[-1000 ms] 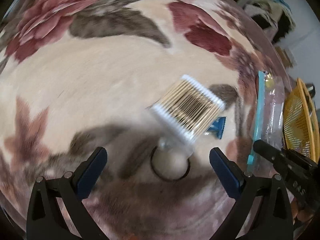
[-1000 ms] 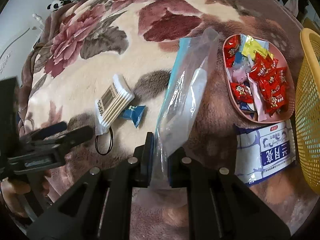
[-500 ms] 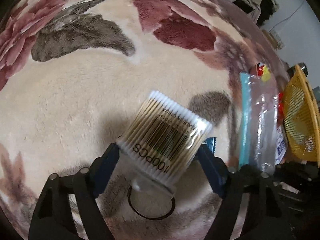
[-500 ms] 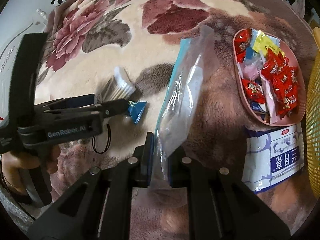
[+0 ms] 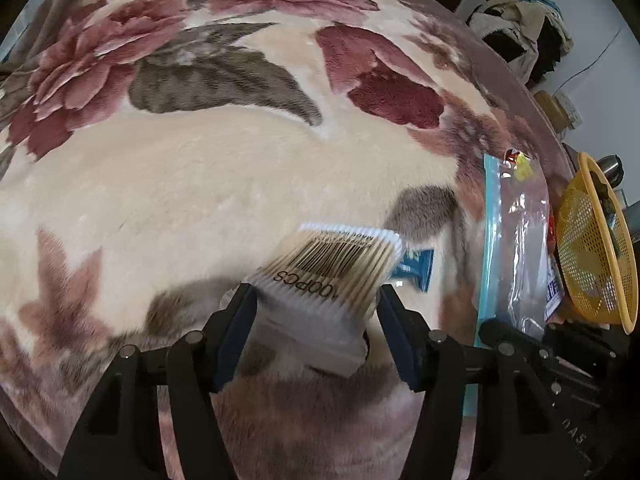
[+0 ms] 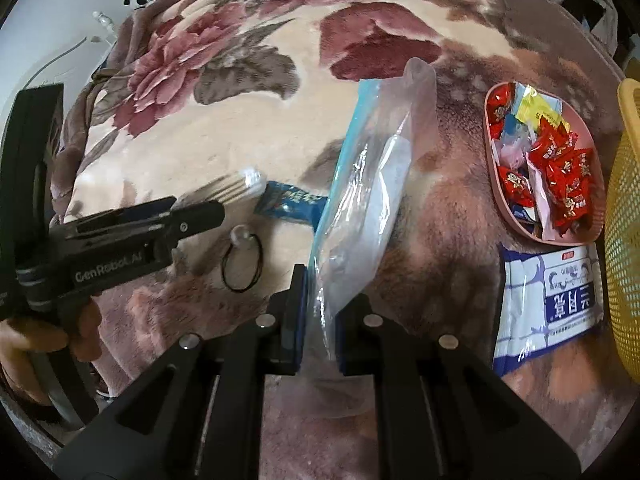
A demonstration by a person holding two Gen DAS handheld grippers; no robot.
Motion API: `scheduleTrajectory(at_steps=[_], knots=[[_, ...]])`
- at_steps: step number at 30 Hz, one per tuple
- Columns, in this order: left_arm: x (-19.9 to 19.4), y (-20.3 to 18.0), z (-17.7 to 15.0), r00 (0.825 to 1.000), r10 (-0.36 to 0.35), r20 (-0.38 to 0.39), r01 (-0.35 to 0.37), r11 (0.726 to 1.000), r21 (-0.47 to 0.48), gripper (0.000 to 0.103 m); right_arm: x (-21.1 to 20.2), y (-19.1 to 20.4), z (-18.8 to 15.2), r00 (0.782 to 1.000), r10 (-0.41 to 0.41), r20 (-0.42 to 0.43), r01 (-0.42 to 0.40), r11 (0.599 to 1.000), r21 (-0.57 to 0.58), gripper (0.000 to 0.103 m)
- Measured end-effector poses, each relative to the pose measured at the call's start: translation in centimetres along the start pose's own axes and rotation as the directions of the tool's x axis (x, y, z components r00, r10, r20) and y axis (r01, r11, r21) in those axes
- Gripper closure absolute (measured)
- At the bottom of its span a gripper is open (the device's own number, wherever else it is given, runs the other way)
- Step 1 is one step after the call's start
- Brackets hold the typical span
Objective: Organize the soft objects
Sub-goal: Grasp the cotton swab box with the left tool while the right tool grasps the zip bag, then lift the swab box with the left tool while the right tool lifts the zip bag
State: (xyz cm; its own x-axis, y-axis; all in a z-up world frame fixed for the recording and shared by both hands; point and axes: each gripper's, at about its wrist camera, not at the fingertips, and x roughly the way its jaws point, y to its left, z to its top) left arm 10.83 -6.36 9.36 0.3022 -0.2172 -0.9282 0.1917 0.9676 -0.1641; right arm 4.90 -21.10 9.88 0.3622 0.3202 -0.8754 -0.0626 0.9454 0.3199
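My left gripper [image 5: 316, 320] is shut on a pack of cotton swabs [image 5: 332, 280] with a barcode and holds it just above the floral blanket [image 5: 200, 160]. In the right wrist view the left gripper [image 6: 192, 212] shows at the left with the swab pack [image 6: 240, 186] in it. My right gripper [image 6: 320, 320] is shut on the bottom edge of a clear zip bag [image 6: 372, 196] with a blue seal strip, which stands upright. The bag also shows in the left wrist view [image 5: 512, 264].
A blue candy wrapper [image 6: 292, 200] and a black hair tie [image 6: 242, 264] lie on the blanket under the swabs. A pink tray [image 6: 500, 196] of red candies, a blue-white wipes pack [image 6: 560, 304] and a yellow mesh basket [image 6: 624, 240] lie to the right.
My left gripper moved in around the swab pack, closed on it and lifted it a little. The right gripper kept holding the bag still.
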Motion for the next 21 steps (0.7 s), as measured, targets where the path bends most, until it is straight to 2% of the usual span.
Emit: scheduleTrajectory(at_steps=[1, 7, 12, 14, 15, 16, 21], knots=[[-0.3, 0.0, -0.4, 1.000, 0.004, -0.001, -0.004, 1.000, 0.001, 0.060, -0.2, 0.2, -0.1, 1.000, 0.003, 0.002, -0.003, 1.000, 0.000, 0.091], [-2.1, 0.1, -2.6, 1.000, 0.022, 0.002, -0.022, 1.000, -0.012, 0.060, -2.0, 1.1, -1.1, 1.000, 0.014, 0.027, -0.014, 1.000, -0.015, 0.091], [-2.3, 0.7, -4.4, 0.999, 0.029, -0.024, -0.029, 0.999, -0.027, 0.060, -2.8, 1.3, -1.8, 0.999, 0.009, 0.036, -0.008, 1.000, -0.022, 0.091], [-2.1, 1.1, -4.8, 0.998, 0.041, -0.040, -0.042, 0.998, -0.035, 0.053, -2.7, 1.3, -1.9, 0.999, 0.010, 0.034, -0.009, 1.000, -0.021, 0.091], [-2.0, 1.2, -5.0, 0.998, 0.047, -0.045, -0.048, 0.998, -0.037, 0.037, -2.6, 1.3, -1.9, 0.999, 0.009, 0.033, -0.009, 1.000, -0.020, 0.091], [-1.9, 1.3, -5.1, 0.998, 0.046, -0.047, -0.047, 0.998, -0.039, 0.028, -2.4, 1.3, -1.9, 1.000, 0.010, 0.029, -0.010, 1.000, -0.020, 0.091], [-0.7, 1.7, -4.6, 0.997, 0.040, -0.072, -0.045, 0.996, -0.076, 0.024, -1.3, 1.4, -1.7, 1.000, 0.019, 0.010, -0.019, 1.000, -0.017, 0.091]])
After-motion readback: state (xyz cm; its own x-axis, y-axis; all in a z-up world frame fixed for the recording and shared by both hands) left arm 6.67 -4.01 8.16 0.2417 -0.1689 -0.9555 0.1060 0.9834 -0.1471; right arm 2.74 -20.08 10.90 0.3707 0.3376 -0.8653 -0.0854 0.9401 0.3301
